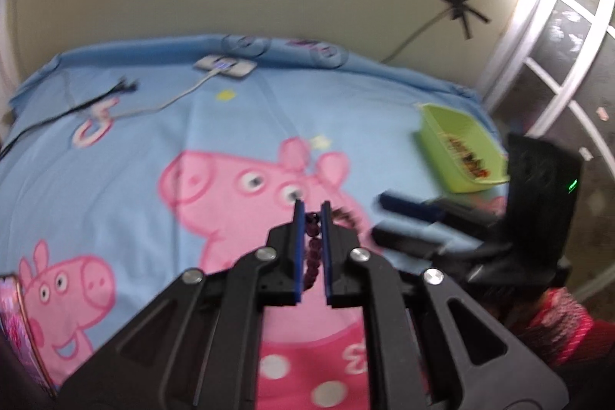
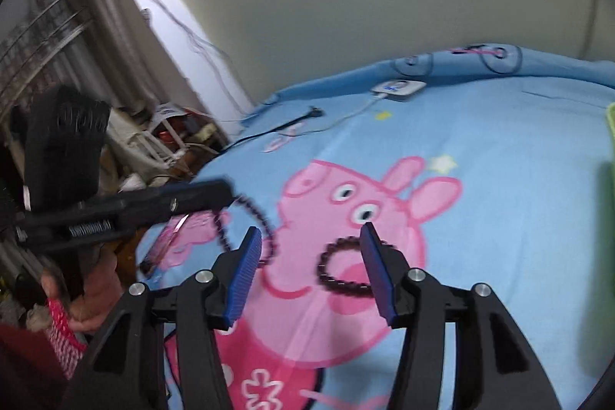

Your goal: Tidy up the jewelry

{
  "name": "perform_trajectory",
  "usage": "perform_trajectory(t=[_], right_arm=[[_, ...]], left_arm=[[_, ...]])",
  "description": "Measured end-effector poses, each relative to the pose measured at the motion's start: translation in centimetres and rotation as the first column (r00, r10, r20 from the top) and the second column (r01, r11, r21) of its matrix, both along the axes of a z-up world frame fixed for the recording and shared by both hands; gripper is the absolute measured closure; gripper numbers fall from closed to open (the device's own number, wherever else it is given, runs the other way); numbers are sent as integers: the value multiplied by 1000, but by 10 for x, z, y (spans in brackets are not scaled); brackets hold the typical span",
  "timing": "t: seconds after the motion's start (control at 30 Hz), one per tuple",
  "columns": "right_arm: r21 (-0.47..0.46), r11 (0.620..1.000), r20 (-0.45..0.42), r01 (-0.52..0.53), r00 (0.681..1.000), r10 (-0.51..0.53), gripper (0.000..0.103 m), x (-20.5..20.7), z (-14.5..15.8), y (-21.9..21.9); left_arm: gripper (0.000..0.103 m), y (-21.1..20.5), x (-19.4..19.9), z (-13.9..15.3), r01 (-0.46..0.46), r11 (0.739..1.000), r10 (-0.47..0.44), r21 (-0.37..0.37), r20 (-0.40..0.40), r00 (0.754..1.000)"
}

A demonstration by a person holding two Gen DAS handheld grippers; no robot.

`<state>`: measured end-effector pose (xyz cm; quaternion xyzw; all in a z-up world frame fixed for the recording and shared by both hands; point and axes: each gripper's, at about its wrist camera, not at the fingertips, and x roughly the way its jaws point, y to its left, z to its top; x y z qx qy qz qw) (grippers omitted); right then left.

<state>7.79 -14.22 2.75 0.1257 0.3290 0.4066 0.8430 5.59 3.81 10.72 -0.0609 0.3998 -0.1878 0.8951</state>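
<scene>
My left gripper [image 1: 312, 208] is shut on a dark purple bead bracelet [image 1: 313, 252] and holds it above the blue cartoon bedsheet; in the right wrist view the same gripper [image 2: 226, 193] shows with the bead strand [image 2: 261, 218] hanging from it. My right gripper [image 2: 309, 237] is open and empty, just above a second dark bead bracelet [image 2: 338, 268] that lies on the sheet; this gripper also shows in the left wrist view [image 1: 384, 214]. A green tray [image 1: 457, 148] with small colourful jewelry inside stands at the right of the bed.
A white power adapter [image 1: 225, 66] with its cable and a black cable [image 1: 96, 98] lie at the far side of the bed. A pink phone [image 2: 165, 241] lies near the bed's left edge. The wall runs behind the bed; clutter stands left of it.
</scene>
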Motion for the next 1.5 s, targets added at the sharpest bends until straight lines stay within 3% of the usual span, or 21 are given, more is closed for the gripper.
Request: perform_trajectory(t=[0.13,0.17,0.2,0.23,0.3,0.5,0.67,0.87,0.9,0.97,1.03,1.1,1.2,1.3,1.5], right_arm=[[38,999,-13,26,1000,-25,69,9,3,-9],[58,998,-33,34,999,-32,74,14,3,-16],[88,995,-59,43,998,-38,98,17,2,-25],[117,992,-83,51,996,-42,103,22,2,-35],[161,982,-91,94,993,-80,103,25,5,-61],[168,949,-52,268,963,-263,103,16,19,-147],[98,901,-28,422,906,-421,103,12,23,-211],[-26,821,-1,571,821,-571,103,24,17,-243],[-51,798,-11,601,799,-602,103,28,15,-247],[-32,776,-20,629,776,-630,96,25,15,-252],[18,758,0,652,758,-652,78,12,18,-259],[43,753,39,656,752,-658,78,0,21,-256],[85,780,49,620,779,-625,78,-2,29,-245],[95,841,54,533,840,-539,78,-7,31,-214],[-17,950,42,311,950,-311,78,-8,17,-119]], left_arm=[[96,-39,6,23,89,996,-89,-13,22,996],[96,-49,8,27,106,994,-106,-10,28,994],[96,-61,11,31,127,992,-127,-3,34,991],[96,-72,14,34,146,989,-146,2,36,989],[96,-91,20,37,175,984,-176,12,40,984],[96,-162,54,42,267,963,-268,35,39,963],[96,-231,94,21,315,947,-314,67,-17,949],[92,-289,125,-10,307,942,-299,134,-72,951],[87,-294,130,-15,295,942,-284,162,-90,955],[87,-288,132,-16,280,943,-266,179,-99,959],[87,-271,127,-8,266,952,-259,152,-63,964],[87,-244,122,3,221,964,-219,150,-24,975],[87,-198,113,11,151,979,-153,140,3,988],[87,-152,103,11,81,985,-83,153,10,996],[87,-60,70,-3,-54,979,58,198,-13,998]])
